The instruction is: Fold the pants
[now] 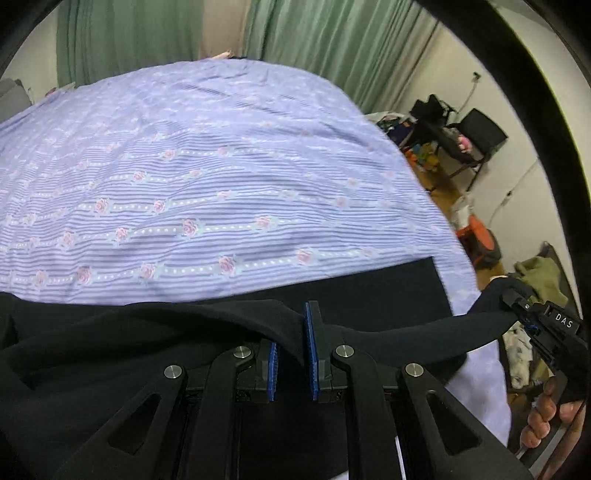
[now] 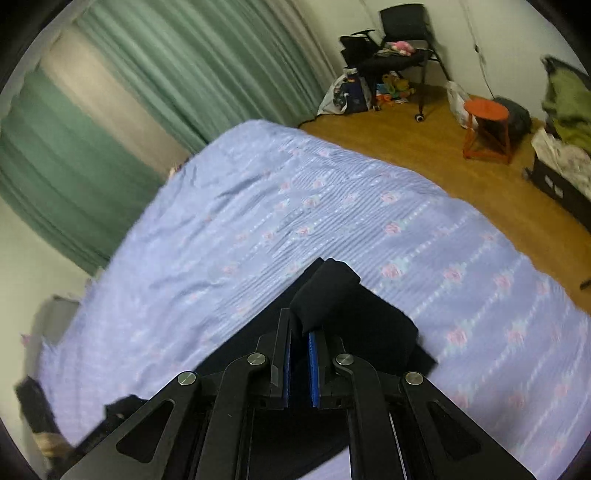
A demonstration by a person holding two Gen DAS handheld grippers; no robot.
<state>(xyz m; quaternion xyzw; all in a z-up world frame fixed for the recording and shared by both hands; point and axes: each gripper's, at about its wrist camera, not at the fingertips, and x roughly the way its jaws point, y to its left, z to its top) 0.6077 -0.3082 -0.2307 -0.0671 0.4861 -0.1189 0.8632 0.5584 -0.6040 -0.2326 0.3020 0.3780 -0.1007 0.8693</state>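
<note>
Black pants (image 1: 110, 350) lie along the near edge of a lavender rose-print bedspread (image 1: 221, 166). My left gripper (image 1: 293, 332) is shut on a lifted fold of their upper edge, with cloth draped over the left blue pad. The same edge stretches right to my right gripper (image 1: 511, 295), which a hand (image 1: 546, 417) holds. In the right wrist view my right gripper (image 2: 300, 325) is shut on a bunched fold of the pants (image 2: 369, 325), raised above the bedspread (image 2: 258, 221). Flat black cloth lies under the fingers.
Green curtains (image 2: 166, 74) hang behind the bed. Beyond the bed's right side is wooden floor (image 2: 424, 155) with an orange stool (image 2: 485, 110), a black chair (image 2: 406, 33), bags and toys. An open case of clothes (image 2: 561, 162) stands at far right.
</note>
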